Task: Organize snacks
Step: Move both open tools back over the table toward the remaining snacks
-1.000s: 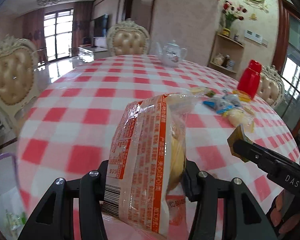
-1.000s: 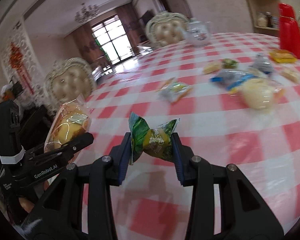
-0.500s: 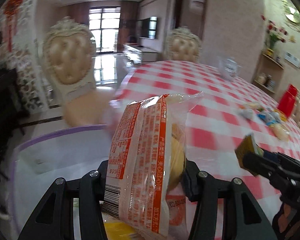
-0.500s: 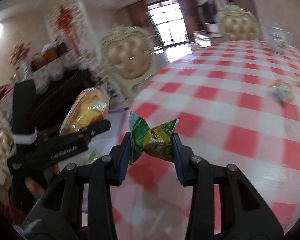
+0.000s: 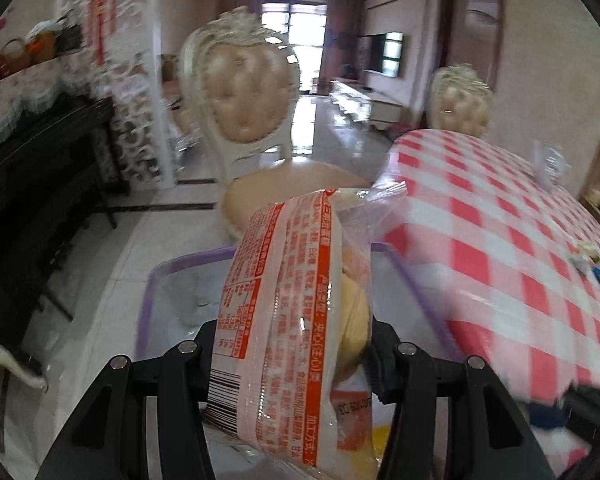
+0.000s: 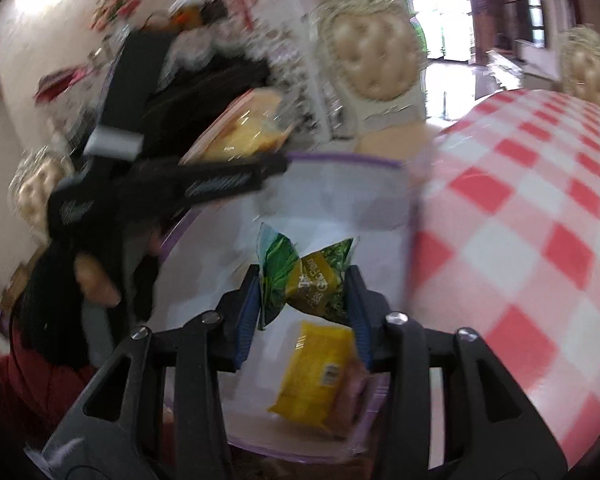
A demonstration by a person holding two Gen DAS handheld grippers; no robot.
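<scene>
Two tools are loaded, one snack each: the left tool (image 5: pixel 292 344) is closed on a tall bread packet (image 5: pixel 296 320) with orange print, pinched near its lower half so that most of the bag stands above the fingers, and the right tool (image 6: pixel 306 300) is closed on a small green candy-style packet (image 6: pixel 308 276) held by its middle between blue pads (image 6: pixel 247 308). Both hang over a clear bin with a purple rim (image 6: pixel 340 156), which sits below the edge of the table (image 5: pixel 500 248) with its red-and-white checked cloth. One yellow packet (image 6: pixel 312 372) already lies in the bin, with what may be a second, pinkish one at its right edge, too blurred to count. A few more snacks show at the far right of the table, too small to number. The risks, as I judge them: the top-heavy bread bag could tip and fall outside the rim if let go near the bin's edge, and a tight squeeze could crush the soft bread. With the two tools close together over one bin, they could knock each other on release.
</scene>
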